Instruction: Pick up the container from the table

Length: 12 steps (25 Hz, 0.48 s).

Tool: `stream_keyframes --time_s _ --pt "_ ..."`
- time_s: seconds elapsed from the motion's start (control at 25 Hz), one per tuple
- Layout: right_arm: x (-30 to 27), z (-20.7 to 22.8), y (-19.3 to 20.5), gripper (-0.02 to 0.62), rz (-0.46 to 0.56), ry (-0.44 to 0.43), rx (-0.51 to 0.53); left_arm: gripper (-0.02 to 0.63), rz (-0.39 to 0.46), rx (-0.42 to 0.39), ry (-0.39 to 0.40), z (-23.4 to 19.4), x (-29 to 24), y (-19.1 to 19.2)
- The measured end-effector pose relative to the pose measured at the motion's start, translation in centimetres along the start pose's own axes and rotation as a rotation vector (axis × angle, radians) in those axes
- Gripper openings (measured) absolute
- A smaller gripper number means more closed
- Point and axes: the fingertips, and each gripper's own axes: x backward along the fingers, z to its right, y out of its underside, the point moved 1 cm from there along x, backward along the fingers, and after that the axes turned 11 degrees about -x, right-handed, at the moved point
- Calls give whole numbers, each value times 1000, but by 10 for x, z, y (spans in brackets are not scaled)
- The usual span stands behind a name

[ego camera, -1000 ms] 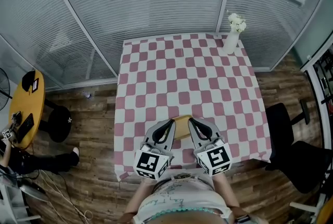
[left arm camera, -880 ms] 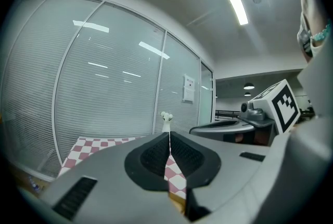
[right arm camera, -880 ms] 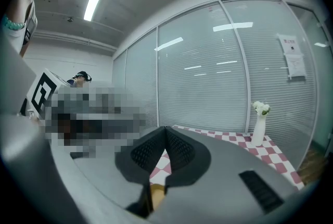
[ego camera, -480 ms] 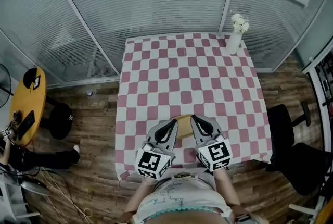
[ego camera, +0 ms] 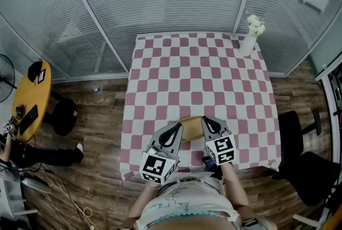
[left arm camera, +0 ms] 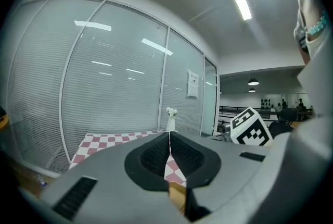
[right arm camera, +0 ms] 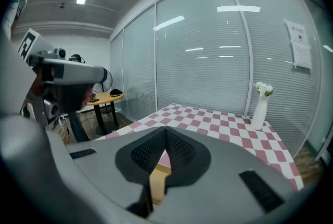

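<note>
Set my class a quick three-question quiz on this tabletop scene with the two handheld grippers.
1. True or false: the tan shallow container lies between the left gripper and the right gripper.
2. Where on the pink-and-white checked table does the white vase of flowers stand? A: near left corner. B: far right corner. C: centre.
3. Fill in: in the left gripper view, that gripper's jaw tips are ____ (apart or together).
Key: 1 true. 2 B. 3 together.
</note>
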Motion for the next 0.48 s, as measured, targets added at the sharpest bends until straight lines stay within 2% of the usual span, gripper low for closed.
stream_keyframes --time_s 0.12,0.48 --pt "-13 5 21 -6 -61 -3 18 17 -14 -1 -1 0 3 5" --pt "-34 24 60 -6 -179 -4 -36 17 -28 22 1 -1 10 15"
